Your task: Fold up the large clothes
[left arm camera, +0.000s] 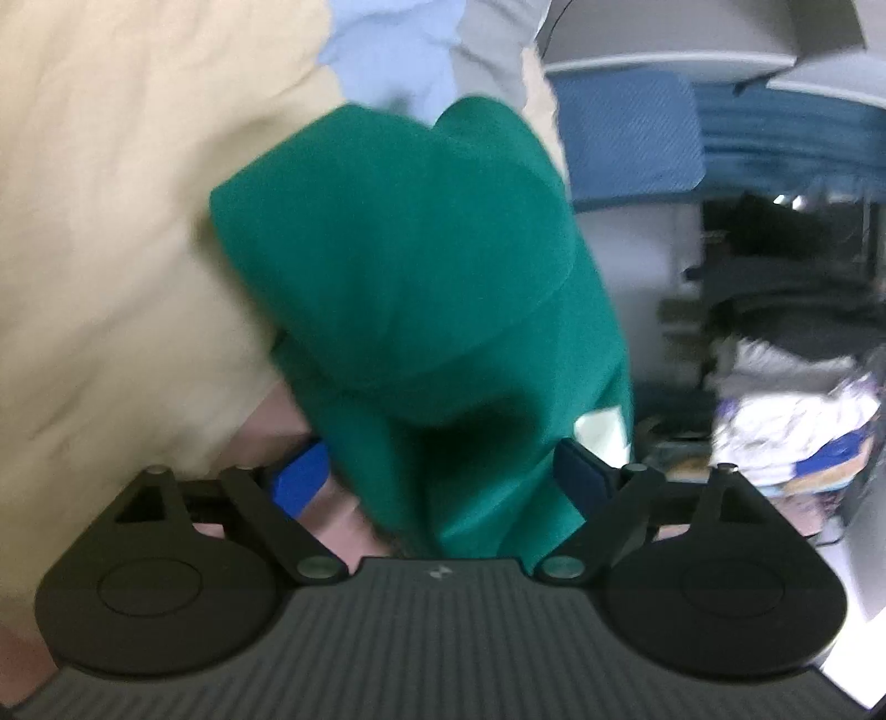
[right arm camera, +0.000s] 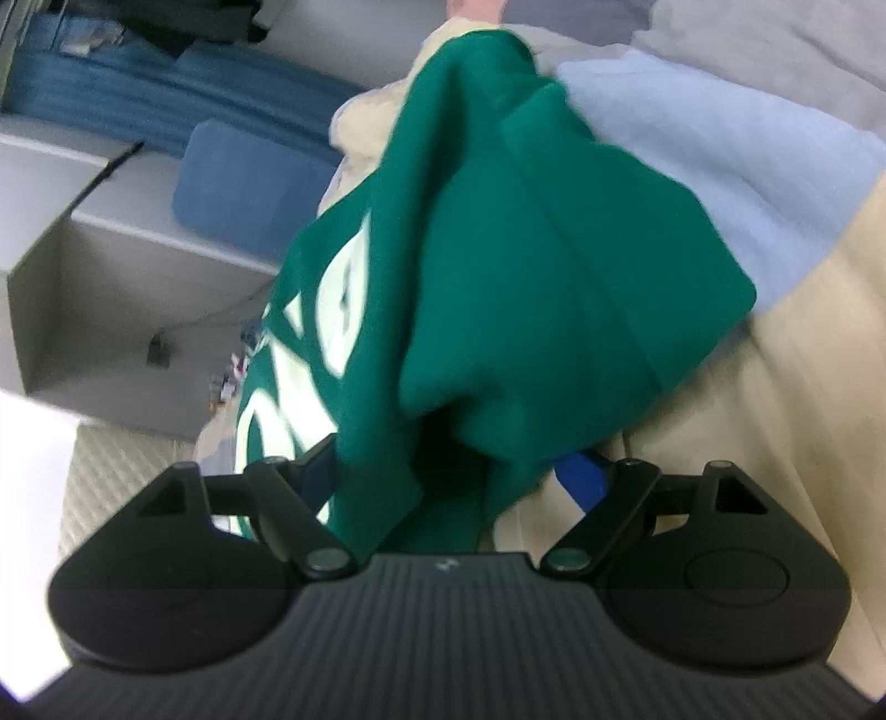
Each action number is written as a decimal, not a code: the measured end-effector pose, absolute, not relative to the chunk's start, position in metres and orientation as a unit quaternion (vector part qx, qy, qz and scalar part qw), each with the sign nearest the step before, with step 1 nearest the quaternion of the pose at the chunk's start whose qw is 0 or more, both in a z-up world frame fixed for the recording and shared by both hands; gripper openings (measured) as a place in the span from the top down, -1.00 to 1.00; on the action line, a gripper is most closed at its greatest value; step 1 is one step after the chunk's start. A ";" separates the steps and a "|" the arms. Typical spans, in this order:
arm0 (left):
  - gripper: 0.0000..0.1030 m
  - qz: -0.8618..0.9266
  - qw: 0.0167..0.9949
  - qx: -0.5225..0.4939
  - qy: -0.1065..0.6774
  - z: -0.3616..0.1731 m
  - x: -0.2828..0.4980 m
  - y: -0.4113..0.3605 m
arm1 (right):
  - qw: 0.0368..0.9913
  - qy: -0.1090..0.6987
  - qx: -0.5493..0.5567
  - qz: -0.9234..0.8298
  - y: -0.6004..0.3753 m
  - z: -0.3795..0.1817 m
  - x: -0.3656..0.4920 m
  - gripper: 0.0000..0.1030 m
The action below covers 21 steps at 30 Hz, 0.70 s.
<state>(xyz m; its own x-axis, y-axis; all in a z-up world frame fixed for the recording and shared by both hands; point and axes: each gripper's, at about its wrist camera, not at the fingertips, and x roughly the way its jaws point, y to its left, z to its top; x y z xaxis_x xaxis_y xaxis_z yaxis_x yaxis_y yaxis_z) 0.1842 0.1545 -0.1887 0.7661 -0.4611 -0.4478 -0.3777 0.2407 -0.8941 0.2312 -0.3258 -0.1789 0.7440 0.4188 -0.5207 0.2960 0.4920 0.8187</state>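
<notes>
A green garment (left arm camera: 421,288) with white print hangs bunched in front of both cameras, held off a cream bedsheet (left arm camera: 111,221). My left gripper (left arm camera: 443,476) has its blue fingers (left arm camera: 299,476) spread wide either side of the cloth, which drapes over and between them. In the right wrist view the same green garment (right arm camera: 526,266) shows its white lettering on the left side. My right gripper (right arm camera: 459,482) also has the cloth lying between its fingers; one blue finger (right arm camera: 581,476) shows, the other is mostly hidden by fabric. Both views are motion-blurred.
A light blue garment (right arm camera: 747,183) and a grey one (right arm camera: 775,39) lie on the cream sheet (right arm camera: 803,387). A blue cushion (left arm camera: 626,138) and a pile of mixed clothes (left arm camera: 792,410) sit beyond the bed edge. A grey cabinet (right arm camera: 111,249) stands at left.
</notes>
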 end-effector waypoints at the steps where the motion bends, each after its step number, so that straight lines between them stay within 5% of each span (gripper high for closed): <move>1: -0.79 -0.031 0.707 -0.621 0.337 -0.191 0.185 0.155 | 0.786 0.354 0.507 0.036 -0.327 -0.181 0.233 -0.66; 21: -0.95 -0.051 0.688 -0.670 0.273 -0.203 0.198 0.160 | 0.791 0.281 0.542 0.032 -0.314 -0.217 0.270 -0.88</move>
